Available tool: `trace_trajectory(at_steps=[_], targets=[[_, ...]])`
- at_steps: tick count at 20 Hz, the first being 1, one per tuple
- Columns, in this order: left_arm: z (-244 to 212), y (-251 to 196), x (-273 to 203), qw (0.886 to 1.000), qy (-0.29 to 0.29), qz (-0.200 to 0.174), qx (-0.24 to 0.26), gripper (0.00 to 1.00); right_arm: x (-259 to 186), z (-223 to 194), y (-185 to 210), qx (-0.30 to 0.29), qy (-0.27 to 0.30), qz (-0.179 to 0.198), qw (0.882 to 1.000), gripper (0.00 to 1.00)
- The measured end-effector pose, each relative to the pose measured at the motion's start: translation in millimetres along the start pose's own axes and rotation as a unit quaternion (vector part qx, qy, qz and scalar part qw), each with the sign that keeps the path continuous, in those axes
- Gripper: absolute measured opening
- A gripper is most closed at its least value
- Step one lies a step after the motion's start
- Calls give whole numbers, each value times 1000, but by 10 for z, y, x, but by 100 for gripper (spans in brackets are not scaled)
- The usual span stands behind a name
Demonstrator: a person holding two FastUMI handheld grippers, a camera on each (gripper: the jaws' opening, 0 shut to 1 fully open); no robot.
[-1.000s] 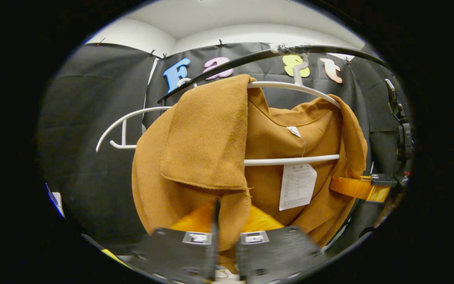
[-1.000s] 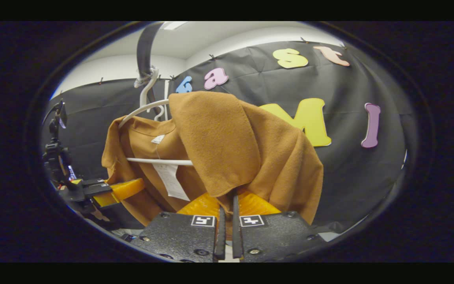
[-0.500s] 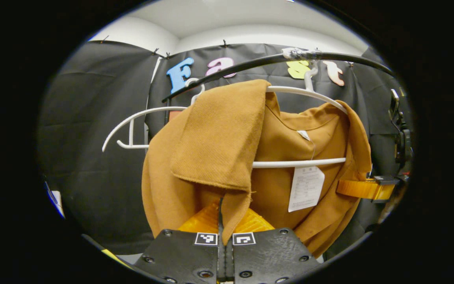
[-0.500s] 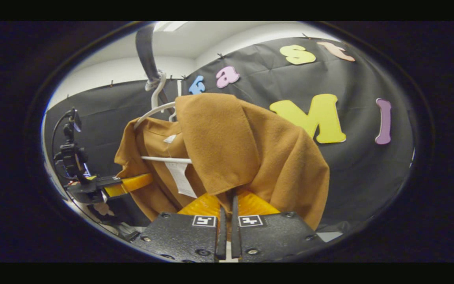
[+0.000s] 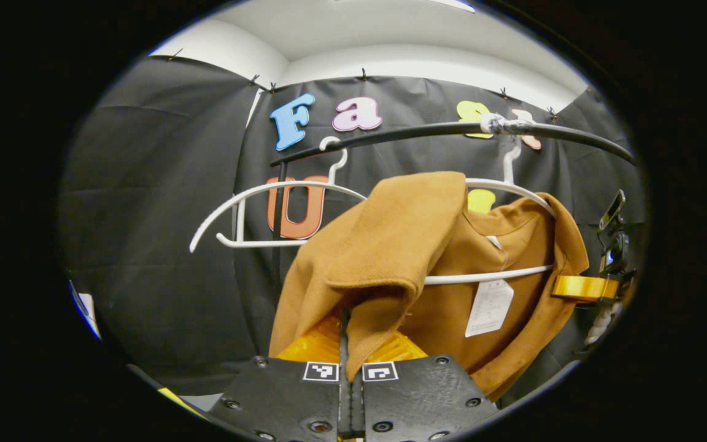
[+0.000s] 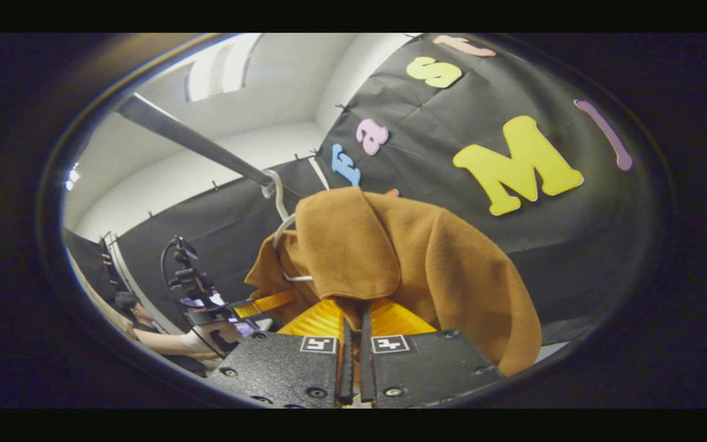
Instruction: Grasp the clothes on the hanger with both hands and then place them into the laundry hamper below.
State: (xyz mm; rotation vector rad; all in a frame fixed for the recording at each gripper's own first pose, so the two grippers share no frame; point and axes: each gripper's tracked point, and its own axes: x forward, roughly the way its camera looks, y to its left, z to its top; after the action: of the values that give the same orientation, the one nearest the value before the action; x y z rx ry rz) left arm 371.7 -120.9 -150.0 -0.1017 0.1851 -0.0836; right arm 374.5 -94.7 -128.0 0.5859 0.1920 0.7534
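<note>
A brown coat (image 5: pixel 402 245) hangs on a white hanger (image 5: pixel 501 187) hooked over a black rail (image 5: pixel 427 130). My left gripper (image 5: pixel 351 344) is shut on the coat's front edge, and the cloth runs down between its orange fingers (image 5: pixel 316 344). At the far right, the right gripper (image 5: pixel 577 287) grips the coat's other side. In the right gripper view, my right gripper (image 6: pixel 353 331) is shut on a fold of the coat (image 6: pixel 427 258). The hanger (image 6: pixel 280 209) and rail (image 6: pixel 194 138) lie up-left, and the left gripper (image 6: pixel 267 302) shows beyond the coat.
An empty white hanger (image 5: pixel 249 196) hangs on the same rail to the left of the coat. A person's arm (image 6: pixel 169 341) holds the left gripper at the lower left of the right gripper view. Black cloth walls stand behind.
The left gripper has closed on the coat's front edge. Both grippers have drawn back from the rail with the cloth, and the right gripper view has tilted upward.
</note>
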Motion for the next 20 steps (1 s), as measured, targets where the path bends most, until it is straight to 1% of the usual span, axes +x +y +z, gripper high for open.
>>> trace_trajectory(at_steps=[1,2,4,5,6,8,9,10,11,12,13,14,16,17,18,19,20], targets=[[48,22,-17,1000,-4,2,2,0,-24,92,19,18,-12,10,1000,7],[89,50,-23,1000,-6,3,0,0,-64,180,97,41,-29,32,998,7],[204,109,-36,1000,-16,7,-7,0,-137,411,164,85,-66,66,992,7],[266,152,-44,1000,-21,12,-10,0,-167,522,166,100,-82,76,989,7],[331,203,-41,999,-26,18,-13,0,-188,617,163,107,-94,81,987,7],[486,262,-36,999,-38,17,-19,0,-253,768,238,115,-115,97,982,7],[552,337,-23,999,-42,25,-15,0,-270,834,244,115,-120,98,981,7],[613,381,0,999,-45,26,-13,0,-275,884,240,112,-125,99,981,7],[703,449,1,998,-56,33,-11,4,-284,938,211,110,-132,94,981,6],[750,488,13,998,-58,31,-19,0,-293,984,220,110,-139,93,980,7],[804,558,61,997,-62,31,-26,0,-308,1046,211,112,-150,92,978,7],[821,587,82,997,-60,31,-28,0,-323,1094,172,112,-158,88,977,8],[777,624,161,998,-51,33,-22,0,-306,1123,40,104,-167,66,978,6],[729,608,175,998,-42,30,-23,0,-314,1151,-38,104,-175,54,978,7],[691,614,202,999,-33,31,-23,4,-339,1204,-104,107,-188,45,975,7],[649,613,216,999,-24,31,-20,0,-347,1235,-171,113,-197,38,973,7],[646,594,232,999,-24,29,-15,0,-350,1227,-228,118,-199,33,972,7]])
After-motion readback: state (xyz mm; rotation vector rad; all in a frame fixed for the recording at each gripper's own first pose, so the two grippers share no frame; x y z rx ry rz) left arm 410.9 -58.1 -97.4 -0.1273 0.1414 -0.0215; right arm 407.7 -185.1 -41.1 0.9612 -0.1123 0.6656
